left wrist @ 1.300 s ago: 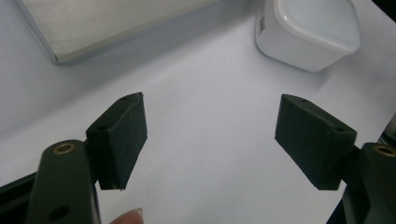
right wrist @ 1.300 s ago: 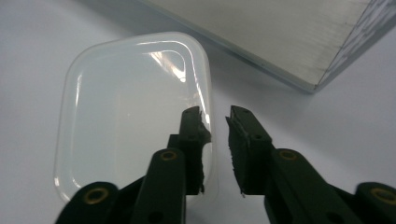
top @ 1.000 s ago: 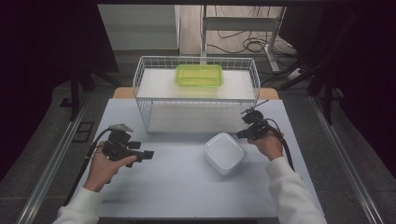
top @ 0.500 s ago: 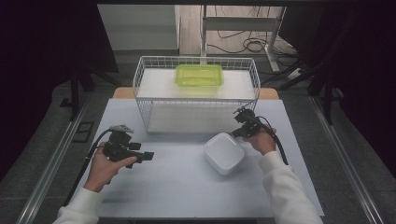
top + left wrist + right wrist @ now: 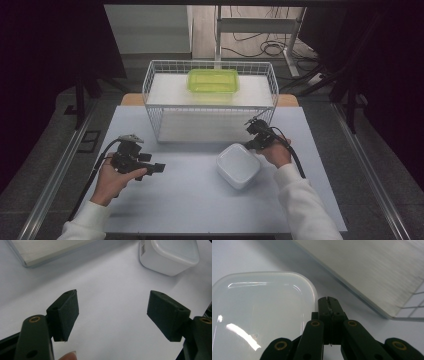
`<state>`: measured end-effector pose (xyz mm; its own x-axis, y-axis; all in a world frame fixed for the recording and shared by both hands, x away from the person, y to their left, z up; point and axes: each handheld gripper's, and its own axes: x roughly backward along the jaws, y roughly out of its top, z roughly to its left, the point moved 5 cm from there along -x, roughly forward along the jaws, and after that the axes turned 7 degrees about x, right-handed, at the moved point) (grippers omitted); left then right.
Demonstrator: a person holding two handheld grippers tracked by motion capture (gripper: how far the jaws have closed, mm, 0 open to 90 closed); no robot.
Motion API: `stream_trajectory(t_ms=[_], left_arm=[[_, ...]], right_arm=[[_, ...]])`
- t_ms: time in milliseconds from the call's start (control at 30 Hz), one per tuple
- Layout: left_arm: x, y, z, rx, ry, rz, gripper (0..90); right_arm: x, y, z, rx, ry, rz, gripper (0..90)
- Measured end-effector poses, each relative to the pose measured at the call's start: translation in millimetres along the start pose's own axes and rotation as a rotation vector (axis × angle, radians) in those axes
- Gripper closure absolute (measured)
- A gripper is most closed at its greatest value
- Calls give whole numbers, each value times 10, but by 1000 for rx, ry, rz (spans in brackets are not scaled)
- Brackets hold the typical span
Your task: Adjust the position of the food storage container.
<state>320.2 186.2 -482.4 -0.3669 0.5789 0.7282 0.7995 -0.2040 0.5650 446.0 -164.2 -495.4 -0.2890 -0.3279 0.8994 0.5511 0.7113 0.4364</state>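
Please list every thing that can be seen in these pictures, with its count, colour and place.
white lidded container: 1, white, on the table, near the right gripper
green container: 1, yellow-green, on the board inside the wire basket
wire basket: 1, white, far middle of the table
table: 1, pale grey top
left gripper: 1, black, fingers wide apart, nothing between them
right gripper: 1, black, fingers together, beside the white lidded container

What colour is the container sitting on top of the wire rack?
Translucent yellow-green. The container shows best in the high view, resting on the wire rack.
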Motion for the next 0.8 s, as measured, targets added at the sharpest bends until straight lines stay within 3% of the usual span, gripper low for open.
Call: stream_trajectory(t_ms=[367,800], left_arm=[[-26,-8,6,4,-8,7,251],[-12,-18,25,3,-9,8,251]], right_arm=[[-46,68,287,53,22,-1,890],[-138,244,712,135,103,-24,889]])
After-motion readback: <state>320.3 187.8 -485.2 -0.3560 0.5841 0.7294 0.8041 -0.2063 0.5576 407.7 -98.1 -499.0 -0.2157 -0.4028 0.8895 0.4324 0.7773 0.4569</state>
